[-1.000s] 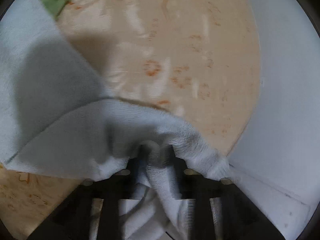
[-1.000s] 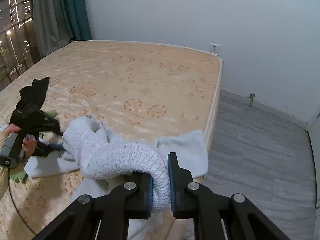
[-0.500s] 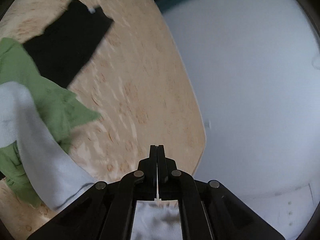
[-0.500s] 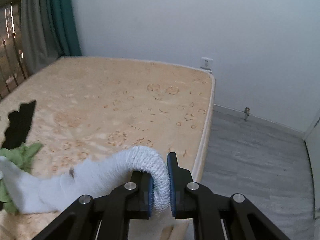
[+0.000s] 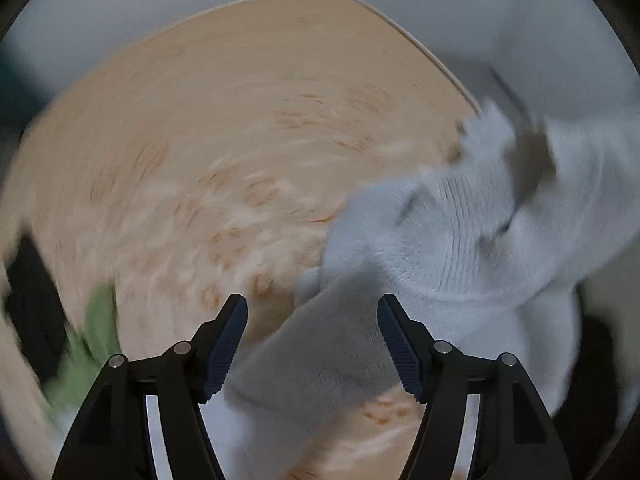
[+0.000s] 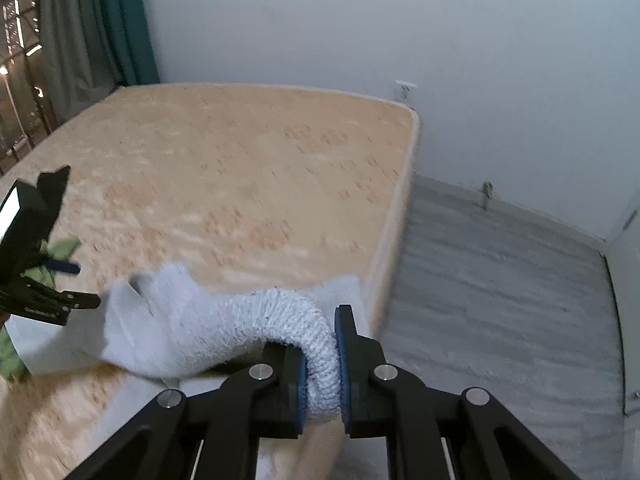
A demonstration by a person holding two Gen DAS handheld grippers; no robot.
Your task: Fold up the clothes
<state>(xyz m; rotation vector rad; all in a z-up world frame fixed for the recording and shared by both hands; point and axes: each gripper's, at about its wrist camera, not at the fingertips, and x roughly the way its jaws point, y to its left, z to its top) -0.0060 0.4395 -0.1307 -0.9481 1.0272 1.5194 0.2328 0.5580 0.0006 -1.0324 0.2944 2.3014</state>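
Note:
A white knitted garment (image 6: 192, 328) lies partly on the peach patterned bed (image 6: 248, 168). My right gripper (image 6: 322, 364) is shut on a bunched part of it and holds it above the bed's near corner. My left gripper (image 5: 312, 336) is open, with a fold of the same white garment (image 5: 440, 248) lying between and beyond its fingers, not clamped. The left gripper also shows at the left edge of the right wrist view (image 6: 44, 300). The left wrist view is motion-blurred.
A green garment (image 5: 88, 344) and a black garment (image 5: 32, 312) lie on the bed at the left. The bed's right edge (image 6: 404, 200) drops to a grey floor (image 6: 500, 280). A white wall and teal curtain (image 6: 124, 20) stand behind.
My left gripper let go of the white garment, closed briefly while swinging, and now stands open facing the garment. My right gripper keeps its hold and has shifted slightly.

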